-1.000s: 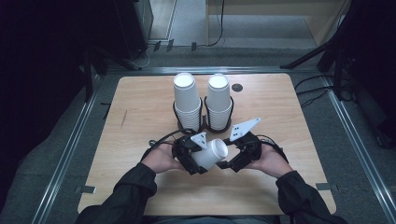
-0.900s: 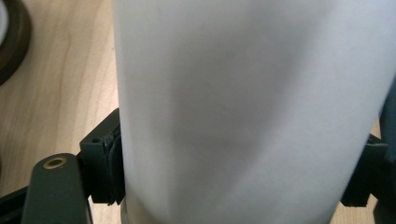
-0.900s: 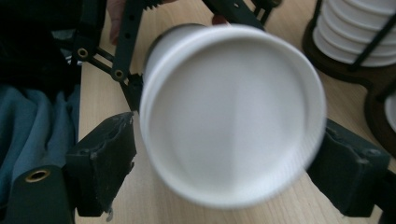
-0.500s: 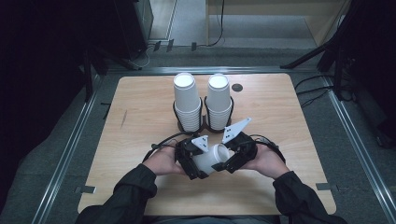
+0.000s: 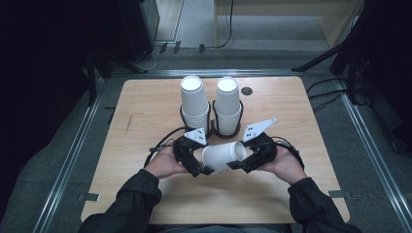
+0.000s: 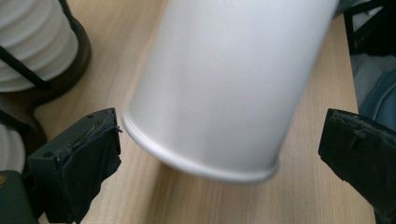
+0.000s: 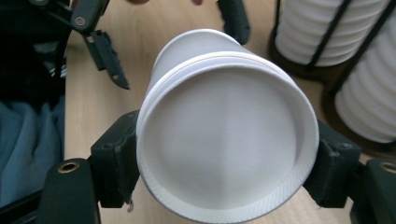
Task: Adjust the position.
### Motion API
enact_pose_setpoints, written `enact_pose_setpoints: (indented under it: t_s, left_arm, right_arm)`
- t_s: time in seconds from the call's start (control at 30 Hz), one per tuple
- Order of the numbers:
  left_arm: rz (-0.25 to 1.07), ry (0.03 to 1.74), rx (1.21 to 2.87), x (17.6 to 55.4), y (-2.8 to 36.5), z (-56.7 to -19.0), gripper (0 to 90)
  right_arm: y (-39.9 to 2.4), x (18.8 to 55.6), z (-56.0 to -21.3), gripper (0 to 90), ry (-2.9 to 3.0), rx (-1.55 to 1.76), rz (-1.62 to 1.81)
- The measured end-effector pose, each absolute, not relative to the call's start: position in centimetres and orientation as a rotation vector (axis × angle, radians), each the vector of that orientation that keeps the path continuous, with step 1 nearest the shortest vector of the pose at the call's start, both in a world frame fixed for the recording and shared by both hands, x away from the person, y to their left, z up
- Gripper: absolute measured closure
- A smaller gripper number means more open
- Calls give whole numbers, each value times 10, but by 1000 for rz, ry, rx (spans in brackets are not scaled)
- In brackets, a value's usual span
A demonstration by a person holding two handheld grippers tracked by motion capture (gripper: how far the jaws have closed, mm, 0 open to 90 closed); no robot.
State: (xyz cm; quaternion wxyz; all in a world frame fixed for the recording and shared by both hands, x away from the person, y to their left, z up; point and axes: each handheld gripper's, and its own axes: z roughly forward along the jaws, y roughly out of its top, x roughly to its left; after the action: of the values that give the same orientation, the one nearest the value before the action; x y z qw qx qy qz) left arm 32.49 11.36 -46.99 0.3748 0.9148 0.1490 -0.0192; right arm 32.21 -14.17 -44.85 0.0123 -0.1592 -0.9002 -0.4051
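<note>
Handover has progressed since 1 s ago: left claw [image 5: 206, 167] jaws have just been opening, now wide, pads clear of cup [image 5: 223, 156]; right claw [image 5: 238, 162] closed in and now clamps cup at rim end. Cup lies sideways above worktop [image 5: 145, 107], between both claws, just in front of two cup stacks [image 5: 193, 104] in black holders. Step: transfer left to right, judged near complete. Next: withdraw left claw w/o knocking cup base. No brand or writing legible.
</note>
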Motion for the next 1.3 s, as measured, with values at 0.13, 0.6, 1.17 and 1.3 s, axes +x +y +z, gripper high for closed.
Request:
enact_pose_setpoints:
  t_s: [0.13, 0.6, 1.17, 1.3]
  left_arm:
    - [-43, 411, 2288, 328, 121, -467, 0]
    - [-77, 398, 2148, 327, 126, -462, 0]
    - [-125, 341, 2089, 323, 116, -455, 102]
    - [-128, 336, 2102, 323, 117, -453, 130]
  right_arm:
    - [-147, 325, -444, 249, -2762, -531, -1316]
    - [-162, 324, -429, 249, -2601, -529, -1566]
    - [-152, 323, -433, 249, -2474, -461, -1598]
    - [-155, 322, -431, 196, -2461, -451, -1637]
